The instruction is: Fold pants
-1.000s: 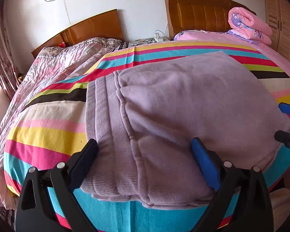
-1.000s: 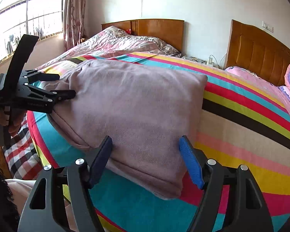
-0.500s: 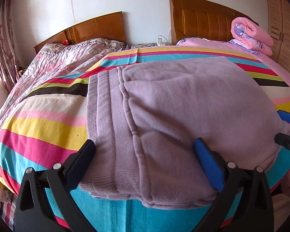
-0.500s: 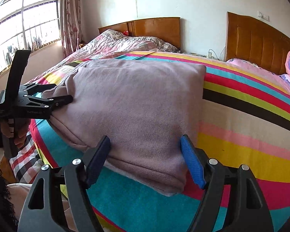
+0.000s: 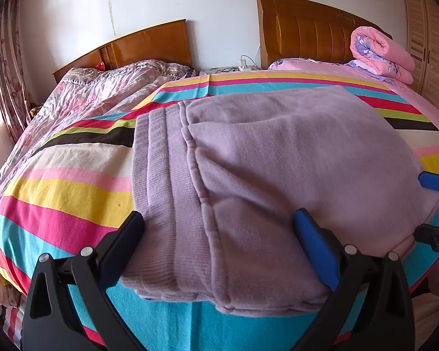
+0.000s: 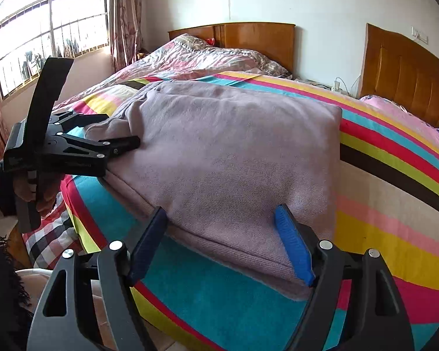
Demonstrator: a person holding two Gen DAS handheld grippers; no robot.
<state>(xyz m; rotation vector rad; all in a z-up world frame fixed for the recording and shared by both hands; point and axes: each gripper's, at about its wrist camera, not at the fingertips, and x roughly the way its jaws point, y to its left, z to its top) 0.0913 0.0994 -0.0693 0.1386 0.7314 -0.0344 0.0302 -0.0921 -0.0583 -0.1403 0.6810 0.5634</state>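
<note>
Pants [image 5: 278, 169] seemingly lying fully folded on the bed [image 5: 64, 187]; I'm spreading right gripper [image 6: 222, 242] fingers, left gripper [image 5: 219, 245] fingers apart.

The right tongs [image 5: 436, 209] poke in from the left wrist view's right edge, mostly cut off, and the pants [image 5: 278, 175] hide the bedspread [image 5: 67, 193] beneath.
</note>
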